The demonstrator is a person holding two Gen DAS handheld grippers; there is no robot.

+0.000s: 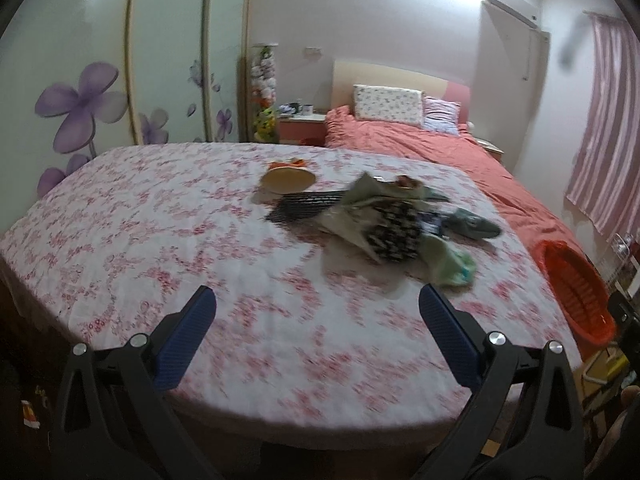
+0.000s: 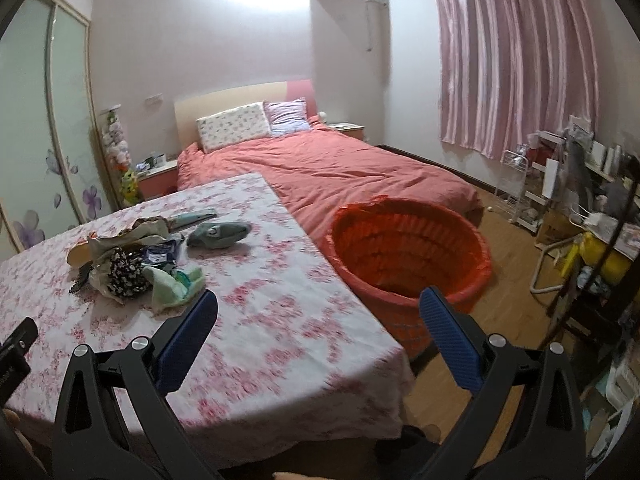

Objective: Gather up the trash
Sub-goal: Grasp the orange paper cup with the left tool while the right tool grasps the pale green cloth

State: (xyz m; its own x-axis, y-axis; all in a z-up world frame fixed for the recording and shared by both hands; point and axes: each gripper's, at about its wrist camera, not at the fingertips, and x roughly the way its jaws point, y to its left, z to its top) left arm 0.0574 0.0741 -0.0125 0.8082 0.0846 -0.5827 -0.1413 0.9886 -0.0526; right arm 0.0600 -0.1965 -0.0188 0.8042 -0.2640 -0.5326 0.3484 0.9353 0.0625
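Observation:
A pile of trash (image 1: 384,224) lies on the floral-clothed table (image 1: 160,216): crumpled wrappers, a dark patterned bag, a pale green wrapper (image 1: 450,266) and a tan bowl-like item (image 1: 286,180). The pile also shows in the right wrist view (image 2: 128,264). An orange bin (image 2: 408,248) stands on the floor at the table's right edge; it shows in the left wrist view too (image 1: 572,292). My left gripper (image 1: 318,300) is open and empty, above the table short of the pile. My right gripper (image 2: 318,302) is open and empty, over the table's right edge near the bin.
A bed with a red cover (image 2: 340,168) stands behind the table. A wardrobe with purple flowers (image 1: 84,100) is on the left. Pink curtains (image 2: 516,52) and cluttered shelves (image 2: 580,200) line the right side. Wooden floor (image 2: 504,264) lies around the bin.

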